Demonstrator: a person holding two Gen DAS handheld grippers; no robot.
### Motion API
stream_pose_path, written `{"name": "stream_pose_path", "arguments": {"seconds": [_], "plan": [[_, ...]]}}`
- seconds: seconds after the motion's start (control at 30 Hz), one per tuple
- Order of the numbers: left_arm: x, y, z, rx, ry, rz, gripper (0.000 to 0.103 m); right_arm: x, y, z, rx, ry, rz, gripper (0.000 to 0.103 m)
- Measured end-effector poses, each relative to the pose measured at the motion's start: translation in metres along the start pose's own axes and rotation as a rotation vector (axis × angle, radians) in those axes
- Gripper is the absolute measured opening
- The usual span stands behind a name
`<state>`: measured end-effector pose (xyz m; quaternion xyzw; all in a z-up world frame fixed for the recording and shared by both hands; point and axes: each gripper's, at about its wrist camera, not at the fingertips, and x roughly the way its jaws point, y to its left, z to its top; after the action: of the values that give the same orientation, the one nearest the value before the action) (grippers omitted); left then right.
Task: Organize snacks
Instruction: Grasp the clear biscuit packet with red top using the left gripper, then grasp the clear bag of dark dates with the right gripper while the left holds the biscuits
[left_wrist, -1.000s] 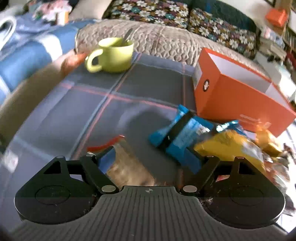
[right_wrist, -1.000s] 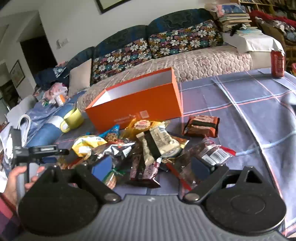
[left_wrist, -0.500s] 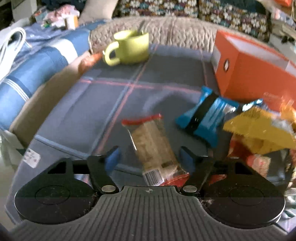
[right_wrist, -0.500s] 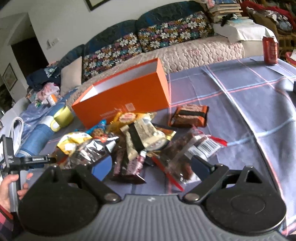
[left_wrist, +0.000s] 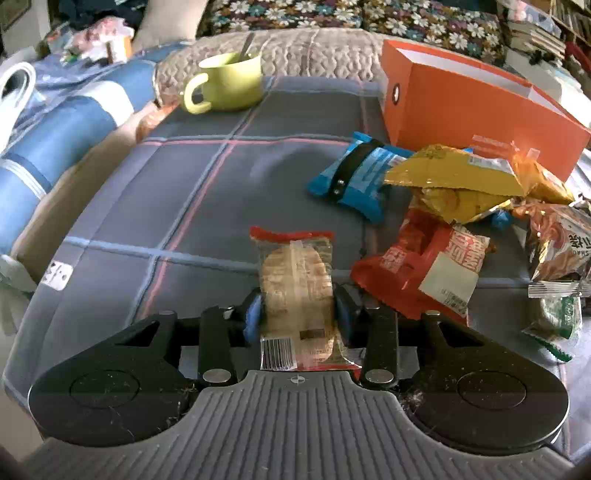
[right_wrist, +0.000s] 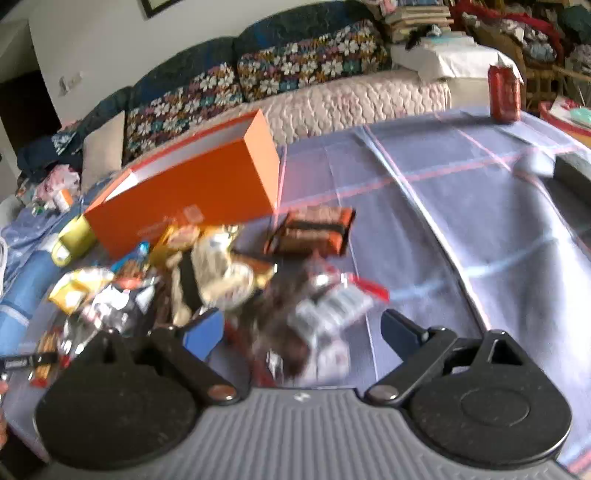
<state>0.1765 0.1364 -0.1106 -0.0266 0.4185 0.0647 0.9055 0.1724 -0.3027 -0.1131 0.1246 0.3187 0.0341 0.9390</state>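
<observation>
My left gripper (left_wrist: 297, 314) is shut on a clear cracker packet with red ends (left_wrist: 295, 284), lying lengthwise between its blue pads. A pile of snacks lies to its right: a blue packet (left_wrist: 356, 175), a yellow bag (left_wrist: 454, 181), a red bag (left_wrist: 424, 266). The open orange box (left_wrist: 476, 107) stands behind the pile. My right gripper (right_wrist: 303, 328) is open, with a blurred clear packet of dark snacks with a red end (right_wrist: 321, 310) between its fingers. The orange box (right_wrist: 192, 184) and a brown-orange packet (right_wrist: 314, 230) lie beyond it.
A green mug with a spoon (left_wrist: 227, 83) stands at the table's far left edge. A red can (right_wrist: 504, 92) stands at the far right. A sofa with flowered cushions (right_wrist: 306, 62) runs behind the table. The plaid cloth (right_wrist: 461, 221) covers the table.
My left gripper has closed on the cracker packet, which now sits further in between the fingers. My right gripper has moved down towards the dark snack packet; its view is blurred.
</observation>
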Motion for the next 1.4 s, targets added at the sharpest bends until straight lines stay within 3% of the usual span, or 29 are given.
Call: {"name": "stream_pose_path", "arguments": {"seconds": [0.13, 0.23, 0.4, 0.47, 0.53, 0.7, 0.9, 0.97, 1.0, 1.03, 1.3, 1.4], "plan": [[0.003, -0.003, 0.004, 0.002, 0.013, -0.005, 0.001, 0.012, 0.004, 0.01, -0.027, 0.028, -0.055, 0.094], [0.003, -0.005, 0.004, 0.002, 0.012, -0.01, 0.004, -0.008, 0.007, -0.007, -0.01, 0.019, -0.077, 0.094], [0.004, -0.008, 0.005, 0.014, 0.001, -0.015, 0.007, 0.007, 0.005, -0.003, 0.056, 0.026, -0.104, 0.094], [0.004, -0.009, 0.005, 0.005, 0.003, -0.015, 0.008, 0.02, 0.012, 0.003, 0.012, -0.003, -0.137, 0.094], [0.004, -0.008, 0.004, -0.008, 0.003, -0.02, 0.011, 0.039, 0.019, 0.008, -0.05, 0.025, -0.172, 0.094], [0.003, -0.008, 0.003, 0.003, 0.007, -0.019, 0.018, 0.041, 0.012, 0.001, -0.109, 0.08, -0.133, 0.094], [0.003, -0.007, 0.001, 0.006, 0.007, -0.002, 0.036, 0.013, 0.001, -0.011, -0.109, 0.101, -0.111, 0.094], [0.001, -0.006, 0.0, 0.012, 0.003, 0.0, 0.049, 0.01, 0.004, -0.013, -0.099, 0.097, -0.097, 0.094], [0.0, -0.006, 0.0, 0.012, -0.003, 0.01, 0.062, 0.01, 0.007, -0.013, -0.106, 0.09, -0.087, 0.094], [-0.001, -0.006, 0.001, 0.011, -0.012, 0.022, 0.065, 0.012, 0.009, -0.013, -0.119, 0.085, -0.087, 0.094], [0.011, -0.009, 0.003, 0.034, -0.026, 0.077, 0.064, 0.025, 0.022, -0.025, -0.217, 0.043, -0.145, 0.094], [0.015, 0.004, 0.002, -0.042, -0.017, 0.032, 0.064, 0.024, 0.02, -0.027, -0.213, 0.023, -0.146, 0.094]]}}
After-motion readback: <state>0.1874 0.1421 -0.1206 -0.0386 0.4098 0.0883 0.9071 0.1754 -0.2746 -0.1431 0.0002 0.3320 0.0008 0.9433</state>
